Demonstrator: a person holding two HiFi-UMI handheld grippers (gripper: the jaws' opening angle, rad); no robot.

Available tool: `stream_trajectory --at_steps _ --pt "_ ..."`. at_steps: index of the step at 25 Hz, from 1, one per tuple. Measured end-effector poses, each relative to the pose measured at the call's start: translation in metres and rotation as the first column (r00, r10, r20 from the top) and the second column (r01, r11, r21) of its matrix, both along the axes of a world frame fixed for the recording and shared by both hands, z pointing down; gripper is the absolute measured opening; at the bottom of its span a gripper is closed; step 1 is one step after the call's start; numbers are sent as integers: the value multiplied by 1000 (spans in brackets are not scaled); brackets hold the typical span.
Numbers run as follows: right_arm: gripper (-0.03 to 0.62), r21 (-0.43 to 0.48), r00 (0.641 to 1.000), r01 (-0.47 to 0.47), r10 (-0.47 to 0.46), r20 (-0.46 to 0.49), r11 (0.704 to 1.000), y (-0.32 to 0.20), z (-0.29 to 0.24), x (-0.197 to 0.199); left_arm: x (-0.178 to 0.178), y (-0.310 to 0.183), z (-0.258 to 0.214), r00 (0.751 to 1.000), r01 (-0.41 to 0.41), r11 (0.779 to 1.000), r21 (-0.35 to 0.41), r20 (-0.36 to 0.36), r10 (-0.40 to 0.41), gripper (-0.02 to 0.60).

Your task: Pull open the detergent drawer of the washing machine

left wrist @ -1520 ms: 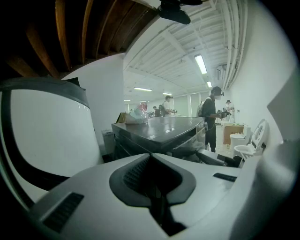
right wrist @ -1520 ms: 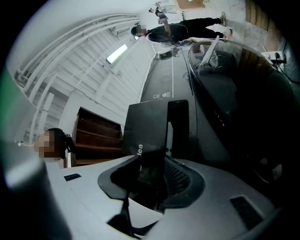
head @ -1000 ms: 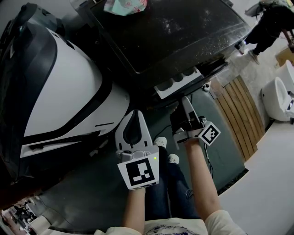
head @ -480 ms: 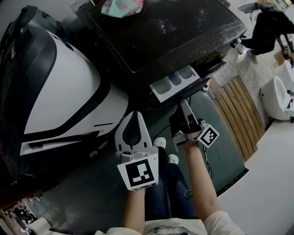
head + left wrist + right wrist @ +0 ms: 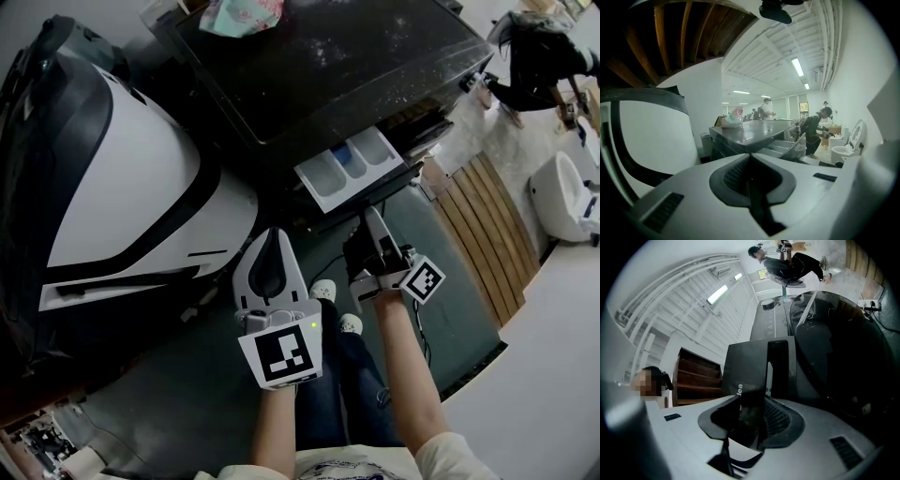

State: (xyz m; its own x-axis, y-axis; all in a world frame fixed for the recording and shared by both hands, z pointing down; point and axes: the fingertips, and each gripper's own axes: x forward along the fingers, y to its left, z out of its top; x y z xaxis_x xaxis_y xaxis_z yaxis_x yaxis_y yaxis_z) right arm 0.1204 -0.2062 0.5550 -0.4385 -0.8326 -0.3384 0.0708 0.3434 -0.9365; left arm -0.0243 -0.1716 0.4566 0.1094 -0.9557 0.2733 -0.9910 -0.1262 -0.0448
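Observation:
The dark washing machine (image 5: 337, 66) stands ahead of me, its detergent drawer (image 5: 347, 167) pulled part way out so the white compartments show. My right gripper (image 5: 372, 220) is shut on the drawer's dark front panel (image 5: 750, 366), which runs between the jaws in the right gripper view (image 5: 754, 401). Lower and to the left, my left gripper (image 5: 272, 236) hangs in the air, shut, with nothing in it. In the left gripper view its closed jaws (image 5: 750, 159) point toward the machine, and the drawer (image 5: 780, 147) shows beyond them.
A large white and black appliance (image 5: 112, 187) fills the left side. A crumpled cloth bundle (image 5: 246, 11) lies on the machine's top. At the right are a wooden slatted platform (image 5: 487, 225) and a white toilet (image 5: 562, 197). A person (image 5: 534, 66) bends over at the far right.
The drawer has slid further out of the machine with my right gripper on its front, so more of the white compartments show. My left gripper has hardly shifted.

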Motion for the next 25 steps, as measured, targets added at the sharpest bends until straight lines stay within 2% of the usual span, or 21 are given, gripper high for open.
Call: stream_trajectory --at_steps 12,25 --pt "169 -8 1000 7 -7 -1 1000 6 0 4 8 11 -5 1000 -4 1000 10 -3 4 14" --pt "169 11 1000 -8 8 12 1000 36 3 21 22 14 -3 1000 -18 1000 5 -7 18 14"
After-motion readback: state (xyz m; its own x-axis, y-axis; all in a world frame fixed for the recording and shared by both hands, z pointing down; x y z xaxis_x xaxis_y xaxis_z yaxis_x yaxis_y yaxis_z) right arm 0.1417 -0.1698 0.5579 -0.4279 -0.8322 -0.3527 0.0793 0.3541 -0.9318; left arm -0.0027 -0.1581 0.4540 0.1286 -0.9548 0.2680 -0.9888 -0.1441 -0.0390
